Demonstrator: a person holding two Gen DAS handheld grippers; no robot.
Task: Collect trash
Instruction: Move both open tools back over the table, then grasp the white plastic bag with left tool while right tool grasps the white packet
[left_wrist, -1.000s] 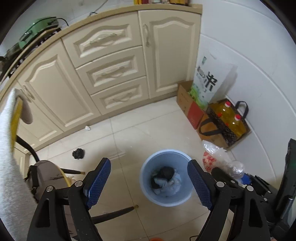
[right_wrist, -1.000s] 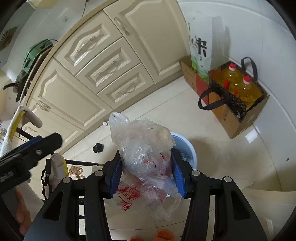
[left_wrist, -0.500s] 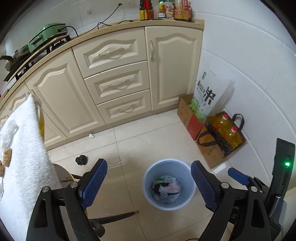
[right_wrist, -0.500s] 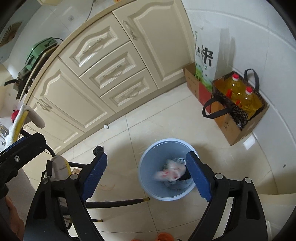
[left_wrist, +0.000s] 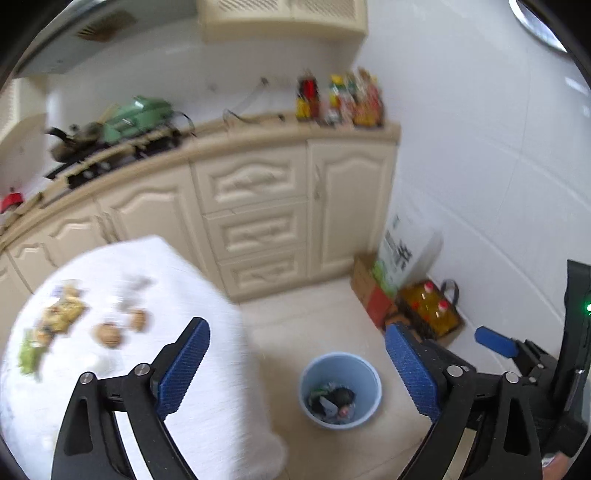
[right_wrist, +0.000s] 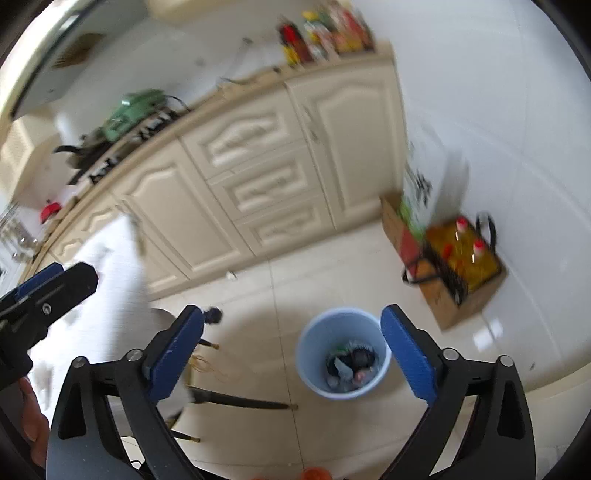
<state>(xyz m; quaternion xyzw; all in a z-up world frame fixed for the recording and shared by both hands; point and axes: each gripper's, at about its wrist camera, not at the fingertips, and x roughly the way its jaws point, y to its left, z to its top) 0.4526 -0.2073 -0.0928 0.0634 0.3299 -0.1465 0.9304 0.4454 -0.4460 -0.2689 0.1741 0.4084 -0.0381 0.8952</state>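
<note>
While both views are smeared with motion blur, I can read enough to place things: my left tool (left_wrist: 295, 369) has its blue pads wide apart with nothing between them, and my right tool (right_wrist: 291, 354) is likewise spread and empty. Down on the tiled floor (right_wrist: 258, 295) stands the light blue trash bin (right_wrist: 343, 356), upright, with crumpled wrappers and dark scraps already inside it. What is left to collect sits on the white-clothed desk (left_wrist: 155, 314), where food scraps (left_wrist: 107, 334) lie scattered in a loose band running from the near-left edge towards the middle; I cannot make out what each piece is. Those scraps lie to the left of and just beyond my left tool's left finger (left_wrist: 184, 365), with the bin below and to the right between its pads. In the right view the desk shows only as a white sliver at far left, behind the left tool, so I judge the left hand the nearer one for the next pick, swinging left and slightly down. A small dark lump (right_wrist: 213, 315) also rests on the floor near the cabinets (right_wrist: 240, 184).
</note>
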